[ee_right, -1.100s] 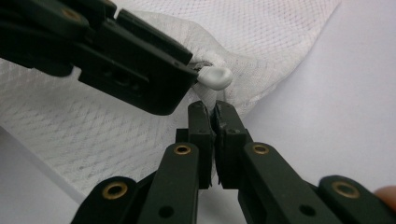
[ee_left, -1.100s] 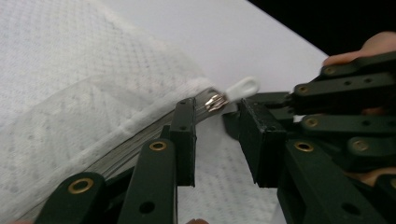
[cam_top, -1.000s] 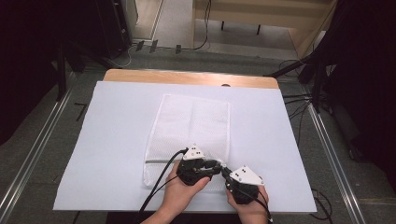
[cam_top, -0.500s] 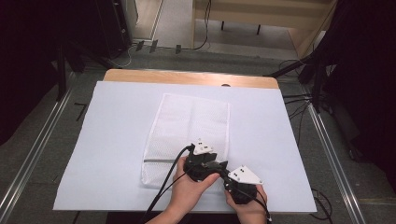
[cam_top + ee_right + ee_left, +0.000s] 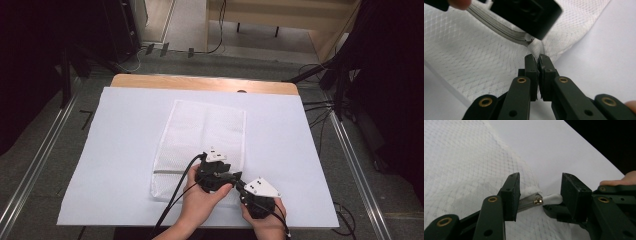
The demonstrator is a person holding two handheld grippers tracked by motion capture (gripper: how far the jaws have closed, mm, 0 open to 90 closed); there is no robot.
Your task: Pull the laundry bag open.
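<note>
Mesh bag [image 5: 202, 142], one, white, lies flat mid-sheet; I count one zipper pull [image 5: 552, 198] at its near corner. Two grippers: left gripper [image 5: 539, 195] spread, jaws either side of the pull; right gripper [image 5: 538, 65] pinching the bag's corner fabric just beside it. One white sheet [image 5: 125, 150] covers a wooden table [image 5: 200, 82]; dark floor, cables beyond.

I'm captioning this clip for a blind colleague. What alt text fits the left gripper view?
Two black jaws of the left gripper stand open on either side of a white zipper pull at the edge of a white mesh bag, which lies on a white table cover.
</note>
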